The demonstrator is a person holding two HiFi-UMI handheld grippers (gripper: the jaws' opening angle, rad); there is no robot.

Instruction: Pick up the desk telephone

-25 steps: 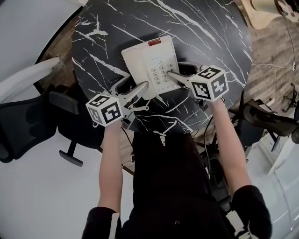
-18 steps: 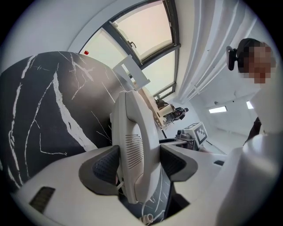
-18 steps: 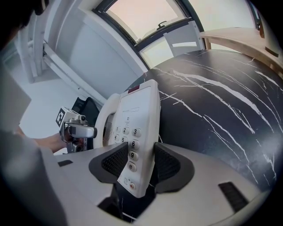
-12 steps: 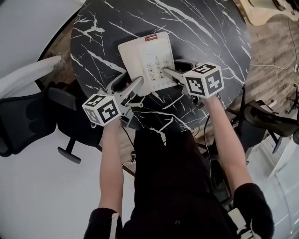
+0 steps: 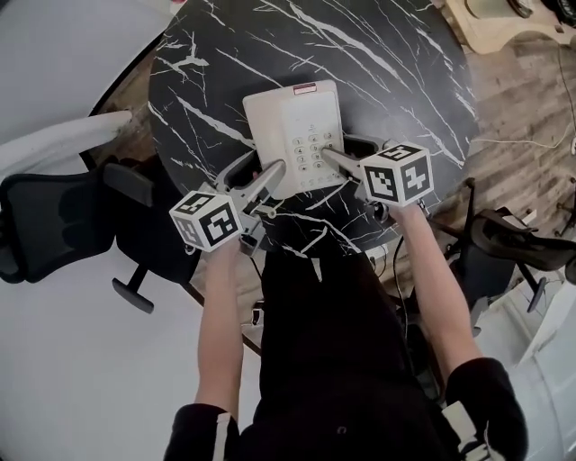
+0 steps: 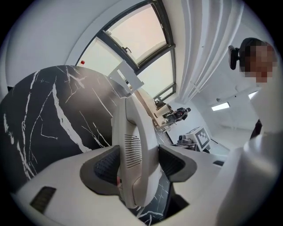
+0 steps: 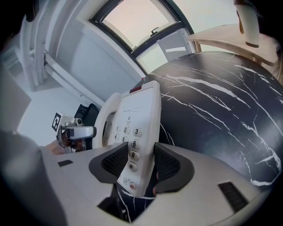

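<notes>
A cream desk telephone (image 5: pixel 292 131) with a keypad lies over the black marble round table (image 5: pixel 378 72), gripped at its two near corners. My left gripper (image 5: pixel 256 171) has the handset side of the telephone (image 6: pixel 135 150) between its pads; the jaws are closing and both pads touch it. My right gripper (image 5: pixel 342 153) is clamped on the keypad edge of the telephone (image 7: pixel 137 128), one pad on the keys, the other underneath. Seen from the grippers, the near end sits tilted up off the table (image 7: pixel 212 101).
A black office chair (image 5: pixel 54 225) and a white seat (image 5: pixel 54 149) stand left of the table. Another dark chair (image 5: pixel 522 239) is at the right. Wooden floor (image 5: pixel 522 99) and pale wooden furniture (image 5: pixel 504 18) lie beyond the far right edge.
Both grippers keep hold of the phone's near corners and have shifted slightly with it over the table. The head view itself has moved a little.
</notes>
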